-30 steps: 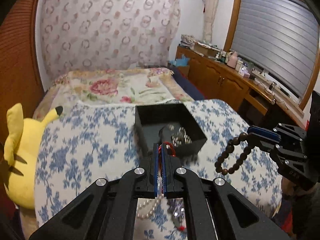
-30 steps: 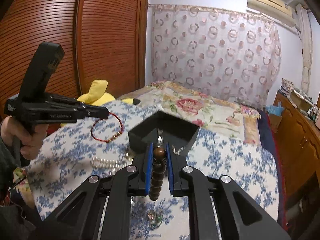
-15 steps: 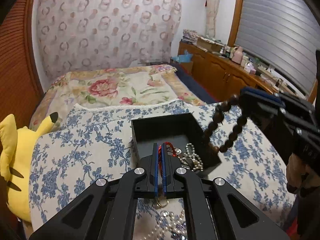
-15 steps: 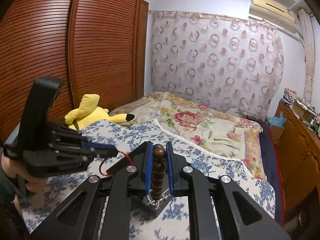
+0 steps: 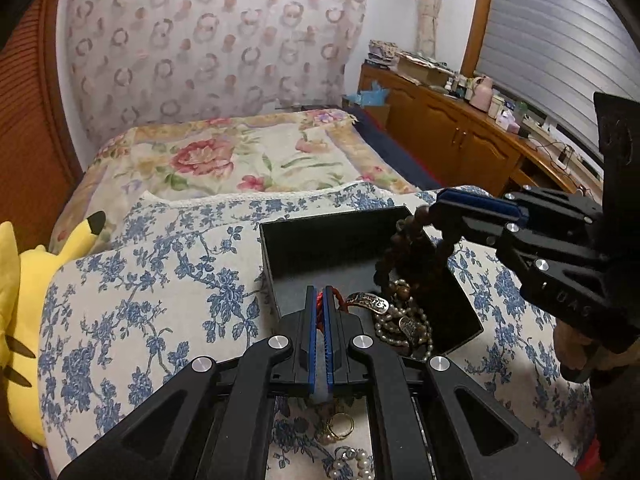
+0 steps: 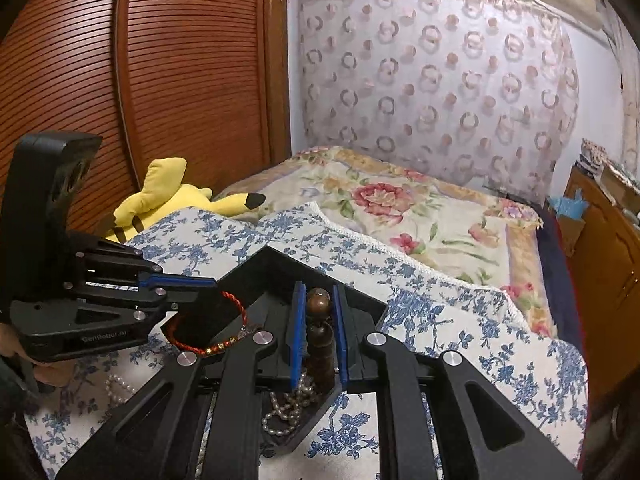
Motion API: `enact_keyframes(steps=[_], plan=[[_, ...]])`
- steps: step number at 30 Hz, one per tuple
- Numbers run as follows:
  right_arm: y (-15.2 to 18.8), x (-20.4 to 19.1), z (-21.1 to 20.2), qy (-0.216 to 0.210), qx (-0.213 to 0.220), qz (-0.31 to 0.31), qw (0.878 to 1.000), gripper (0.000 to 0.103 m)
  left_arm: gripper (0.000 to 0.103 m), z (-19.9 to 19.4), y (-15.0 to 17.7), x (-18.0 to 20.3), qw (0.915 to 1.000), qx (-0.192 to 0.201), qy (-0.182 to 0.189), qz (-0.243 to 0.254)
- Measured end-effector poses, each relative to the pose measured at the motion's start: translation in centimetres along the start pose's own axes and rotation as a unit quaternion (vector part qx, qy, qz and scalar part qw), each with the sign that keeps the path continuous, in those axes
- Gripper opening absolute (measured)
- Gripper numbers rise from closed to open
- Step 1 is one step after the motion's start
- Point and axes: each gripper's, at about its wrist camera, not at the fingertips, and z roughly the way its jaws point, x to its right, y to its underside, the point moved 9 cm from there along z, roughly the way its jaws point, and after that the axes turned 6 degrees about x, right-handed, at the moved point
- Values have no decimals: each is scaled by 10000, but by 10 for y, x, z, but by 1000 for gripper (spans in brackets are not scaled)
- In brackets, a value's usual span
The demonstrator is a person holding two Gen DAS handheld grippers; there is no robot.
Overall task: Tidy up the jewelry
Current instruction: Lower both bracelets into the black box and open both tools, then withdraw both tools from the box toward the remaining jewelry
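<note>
An open black jewelry box (image 5: 332,236) (image 6: 264,270) sits on the blue-flowered bedspread, with pearl strands (image 5: 404,320) (image 6: 288,404) and metal pieces inside. My left gripper (image 5: 319,294) (image 6: 214,282) is shut on a red cord bracelet (image 5: 340,298) (image 6: 192,340), which hangs at the box's near rim. My right gripper (image 6: 316,292) (image 5: 438,200) is shut on a dark wooden bead bracelet (image 5: 404,248) (image 6: 318,320), whose loop dangles into the box over the pearls.
Loose pearls (image 6: 118,386) (image 5: 356,460) and a gold ring (image 5: 340,426) lie on the bedspread in front of the box. A yellow plush toy (image 5: 20,320) (image 6: 160,196) lies at the left edge. A wooden cabinet (image 5: 460,136) runs along the right wall.
Both grippers have moved in over the box and lower. The bead bracelet went from hanging right of the box to dangling inside it. The red cord has come to the box's rim.
</note>
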Motion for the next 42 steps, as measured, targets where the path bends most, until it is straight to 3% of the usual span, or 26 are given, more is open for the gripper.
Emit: enact_keyframes(steps=[7,12,18,29,35,37,39,42], plan=[[4,4,-4,32,0,102,9999,16,4,-4,2,-2,10000,8,-13,-74],[16,1,-23,72,19,148,9999,16,21,-21,7,-5,9998,145,-78,-87],[38,-15,-49,54,-21,152,9999,16,30,-51,26,-9,9996,248,-112,-115],[95,-43,-80,87,-350,326,9988,16,31,-88,107,-21,9991,-29,-236,-345],[120,-55,-100,43,-479,462,9978,20,30,-99,133,-17,9992,-126,-246,-303],[130,-59,-107,12,-522,539,9972,29,28,-101,137,-13,9994,-143,-209,-256],[137,-62,-113,-13,-547,567,9969,29,17,-99,142,-7,9995,-223,-182,-140],[148,-68,-118,-60,-599,599,9964,29,13,-95,144,1,9996,-267,-115,1]])
